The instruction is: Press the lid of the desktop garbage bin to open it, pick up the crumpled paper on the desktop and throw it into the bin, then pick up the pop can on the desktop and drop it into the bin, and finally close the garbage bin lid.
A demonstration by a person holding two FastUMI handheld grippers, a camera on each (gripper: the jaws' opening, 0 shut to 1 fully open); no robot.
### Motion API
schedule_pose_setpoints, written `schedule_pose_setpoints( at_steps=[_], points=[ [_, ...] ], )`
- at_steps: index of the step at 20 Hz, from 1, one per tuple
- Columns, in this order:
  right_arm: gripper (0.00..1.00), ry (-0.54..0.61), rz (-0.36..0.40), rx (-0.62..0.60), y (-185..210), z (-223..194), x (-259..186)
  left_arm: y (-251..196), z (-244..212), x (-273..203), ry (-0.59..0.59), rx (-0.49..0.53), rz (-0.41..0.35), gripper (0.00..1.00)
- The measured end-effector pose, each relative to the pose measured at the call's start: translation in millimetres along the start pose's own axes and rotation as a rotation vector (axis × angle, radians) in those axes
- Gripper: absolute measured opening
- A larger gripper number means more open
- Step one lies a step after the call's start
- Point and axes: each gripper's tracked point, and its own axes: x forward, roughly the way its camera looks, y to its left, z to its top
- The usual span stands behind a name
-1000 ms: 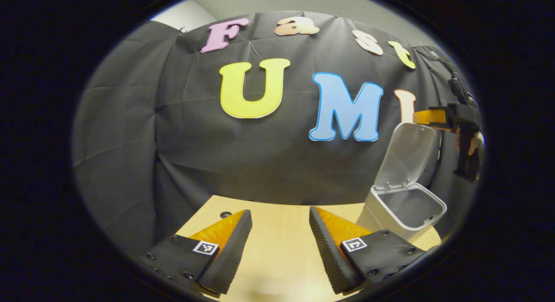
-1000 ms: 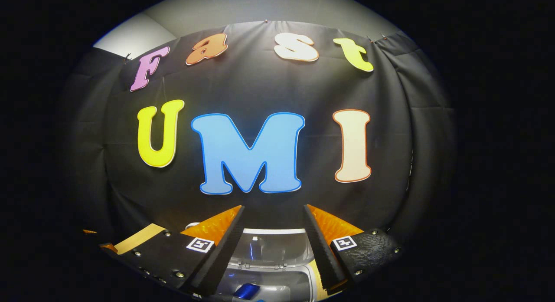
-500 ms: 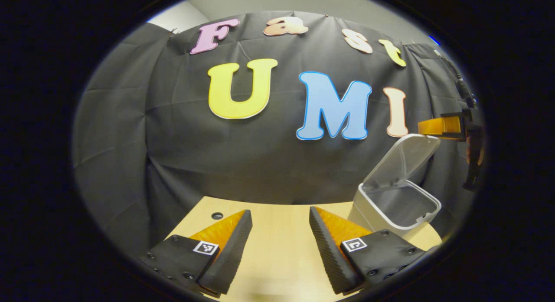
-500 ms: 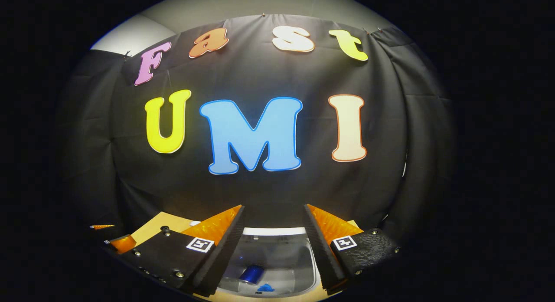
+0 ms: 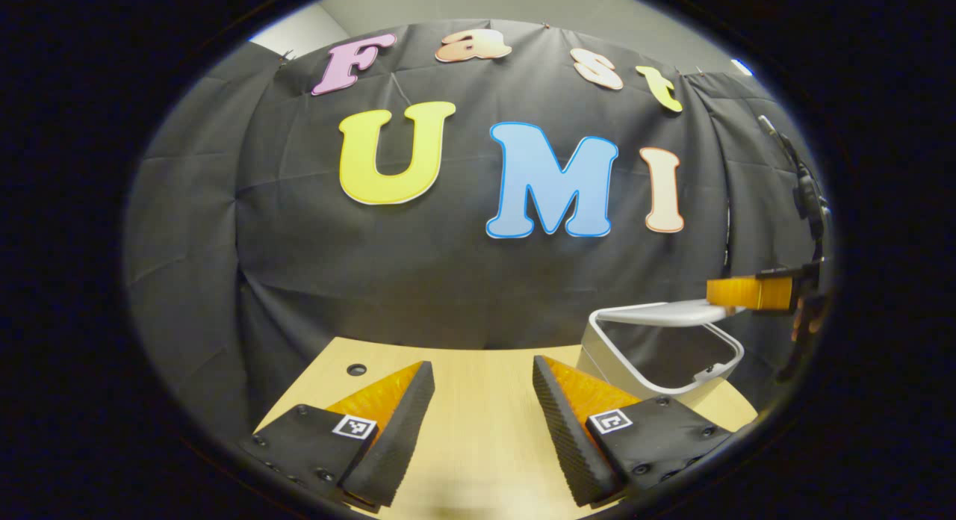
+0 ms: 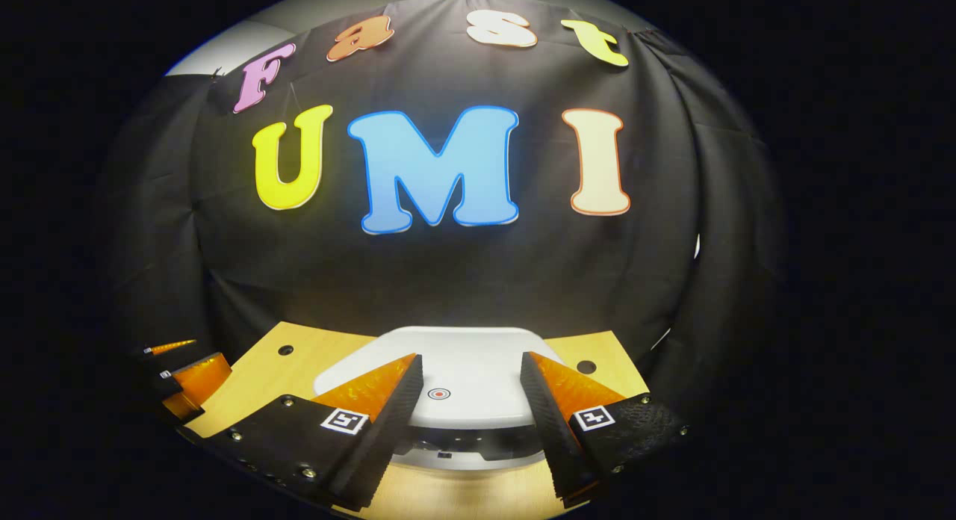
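The bin lid [image 6: 448, 370] is nearly flat in my right gripper view, with a gap showing at its front edge above the bin's rim. In my left gripper view the garbage bin [image 5: 657, 356] sits at the desk's [image 5: 478, 430] far right edge, its lid tilted low and its front edge still raised.

My right gripper [image 6: 470, 397] hangs over the lid, fingers spread and holding nothing. I cannot tell whether they touch it.

My left gripper [image 5: 482, 408] is open and empty over bare desktop, with free room ahead up to the cable hole [image 5: 357, 370].
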Motion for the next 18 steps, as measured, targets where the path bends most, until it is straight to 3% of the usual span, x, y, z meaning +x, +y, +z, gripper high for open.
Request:
schedule_pose_setpoints(
  at_steps=[10, 18],
  points=[
    [0.85, 0.079, 0.001, -0.026, 1.0, -46.8, 2.6, 0.7, -3.5, -8.8, 0.003, 0.007, 0.01, 0.92],
    [0.85, 0.019, -0.008, -0.006, -0.1, -49.4, -0.1, -0.1, -7.8, -11.3, 0.016, 0.01, 0.009, 0.92]
  ],
)
